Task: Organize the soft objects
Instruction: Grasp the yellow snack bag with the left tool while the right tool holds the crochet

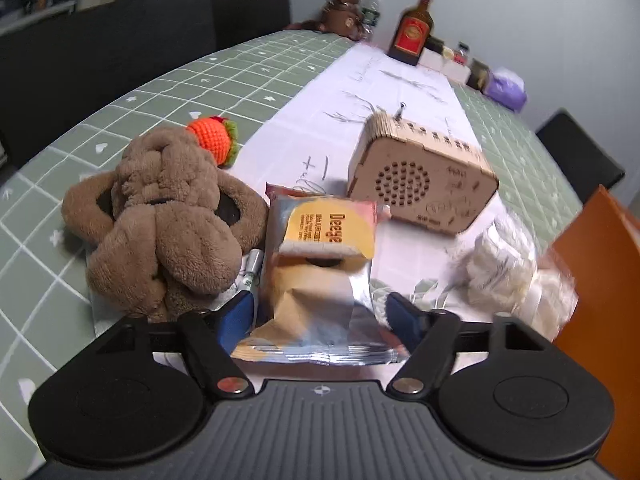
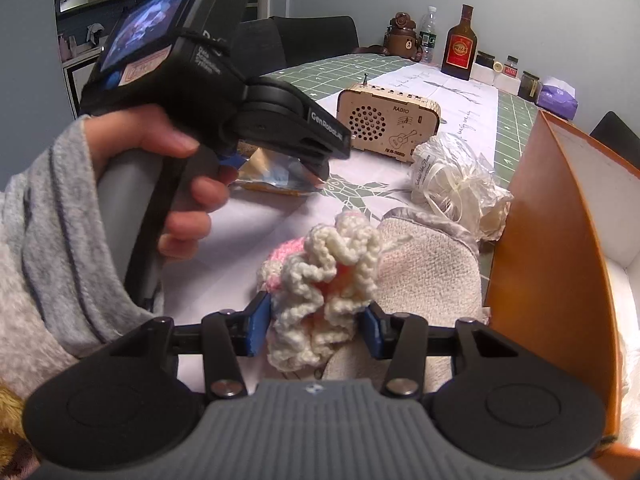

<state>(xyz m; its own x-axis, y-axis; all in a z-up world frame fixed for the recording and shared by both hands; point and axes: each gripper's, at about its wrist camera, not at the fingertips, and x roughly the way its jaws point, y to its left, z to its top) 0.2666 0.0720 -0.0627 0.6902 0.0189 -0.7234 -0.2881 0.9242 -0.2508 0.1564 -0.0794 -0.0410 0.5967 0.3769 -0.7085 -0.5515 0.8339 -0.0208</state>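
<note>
My left gripper (image 1: 320, 312) is shut on a foil snack packet (image 1: 320, 280) held above the table. A brown plush toy (image 1: 168, 216) lies just left of it, with an orange crochet strawberry (image 1: 214, 138) behind. My right gripper (image 2: 316, 328) is shut on a cream and pink crochet piece (image 2: 324, 284), held over a beige cloth (image 2: 428, 276). The left gripper (image 2: 280, 160) with the packet (image 2: 276, 180) also shows in the right wrist view, held in a hand.
An orange box (image 2: 552, 248) with a white inside stands at the right. A wooden radio (image 1: 420, 176) and a bagged white ribbon (image 2: 452, 184) sit mid-table. Bottles, jars, a brown bear figure (image 2: 404, 36) and a purple tissue pack (image 2: 558, 96) line the far end.
</note>
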